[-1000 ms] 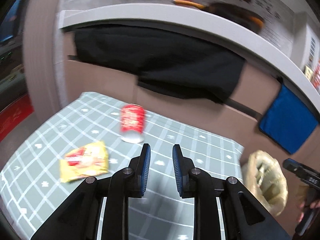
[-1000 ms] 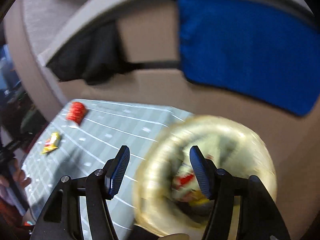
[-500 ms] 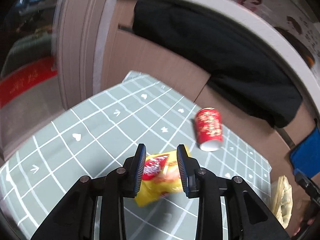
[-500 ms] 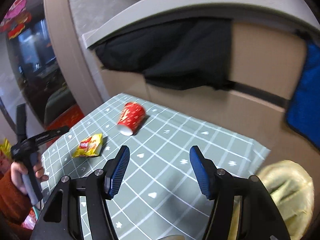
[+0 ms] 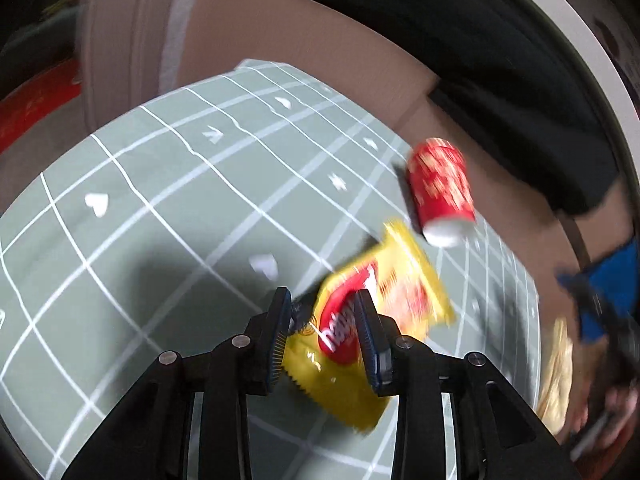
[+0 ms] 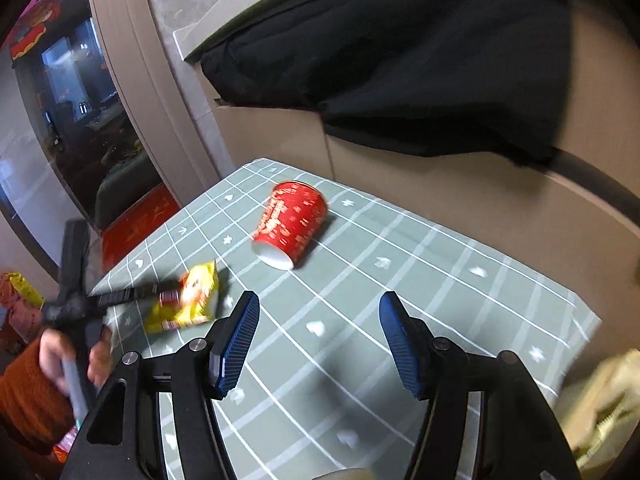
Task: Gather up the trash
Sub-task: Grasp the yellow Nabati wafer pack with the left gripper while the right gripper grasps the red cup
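My left gripper (image 5: 323, 336) is shut on a yellow snack wrapper (image 5: 380, 304) with a red label and holds it a little above the green checked tablecloth (image 5: 168, 200). The wrapper also shows in the right wrist view (image 6: 188, 300), gripped by the left gripper (image 6: 160, 290). A red paper cup (image 5: 440, 190) lies on its side past the wrapper; in the right wrist view the cup (image 6: 292, 222) lies ahead, mouth towards me. My right gripper (image 6: 318, 336) is open and empty above the cloth.
A yellowish trash bag (image 6: 604, 396) hangs off the table's right edge and shows in the left wrist view (image 5: 556, 376) too. Black cloth (image 6: 400, 64) drapes over the cardboard wall behind. A blue cloth (image 5: 612, 276) hangs at the right.
My left gripper has closed on the wrapper and lifted it off the cloth. My right gripper has swung away from the bag towards the cup.
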A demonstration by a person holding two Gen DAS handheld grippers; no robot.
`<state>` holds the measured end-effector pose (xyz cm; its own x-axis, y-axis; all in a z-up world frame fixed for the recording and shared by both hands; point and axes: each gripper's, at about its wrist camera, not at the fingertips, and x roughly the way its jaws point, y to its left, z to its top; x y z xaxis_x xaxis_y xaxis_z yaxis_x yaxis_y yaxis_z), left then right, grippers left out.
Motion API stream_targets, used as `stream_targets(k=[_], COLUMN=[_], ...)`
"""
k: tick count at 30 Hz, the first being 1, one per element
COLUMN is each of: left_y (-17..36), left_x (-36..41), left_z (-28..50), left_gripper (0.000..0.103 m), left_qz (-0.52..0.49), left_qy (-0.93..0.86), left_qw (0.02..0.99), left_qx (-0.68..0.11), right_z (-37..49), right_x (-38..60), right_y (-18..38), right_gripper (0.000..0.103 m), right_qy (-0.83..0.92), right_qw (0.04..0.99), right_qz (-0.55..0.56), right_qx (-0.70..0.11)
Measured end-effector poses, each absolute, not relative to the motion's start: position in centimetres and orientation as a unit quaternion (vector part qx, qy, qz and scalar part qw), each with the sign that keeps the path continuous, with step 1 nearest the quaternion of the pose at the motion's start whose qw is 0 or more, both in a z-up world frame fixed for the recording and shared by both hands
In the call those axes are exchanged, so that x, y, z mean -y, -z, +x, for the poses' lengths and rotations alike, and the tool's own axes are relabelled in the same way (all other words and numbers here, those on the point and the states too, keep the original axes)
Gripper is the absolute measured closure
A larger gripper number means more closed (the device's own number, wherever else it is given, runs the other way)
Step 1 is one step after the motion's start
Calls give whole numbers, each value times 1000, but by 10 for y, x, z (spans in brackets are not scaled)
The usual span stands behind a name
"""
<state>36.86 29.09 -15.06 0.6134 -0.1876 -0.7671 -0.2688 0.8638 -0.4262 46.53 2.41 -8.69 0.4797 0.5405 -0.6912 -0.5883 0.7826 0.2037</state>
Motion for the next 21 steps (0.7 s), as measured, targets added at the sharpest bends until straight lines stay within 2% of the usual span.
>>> stream_targets(k=[9, 12, 17, 18, 20, 21], left_y=[144, 136, 132, 133, 134, 135], left_x=[-264, -267, -268, -268, -267, -266], left_z=[345, 343, 351, 353, 360, 362], left_gripper=[69, 68, 66, 66, 64, 64], left_qz=[-245, -251, -249, -250, -251, -248], left_qy=[29, 37, 40, 37, 35, 34], left_qw=[868, 875, 874, 872, 869, 868], left_qx=[-431, -413, -416, -419, -425, -428], right_z=[518, 530, 541, 540, 534, 529], right_x=[-105, -118, -128, -127, -119, -112], right_y=[120, 133, 151, 153, 150, 146], right_gripper=[42, 38, 38, 39, 52, 51], right_qy=[-337, -333, -346, -352, -354, -349], right_qw=[854, 855, 839, 833, 835, 840], right_qz=[-19, -17, -31, -35, -43, -51], right_qx=[-395, -397, -420, -425, -419, -412])
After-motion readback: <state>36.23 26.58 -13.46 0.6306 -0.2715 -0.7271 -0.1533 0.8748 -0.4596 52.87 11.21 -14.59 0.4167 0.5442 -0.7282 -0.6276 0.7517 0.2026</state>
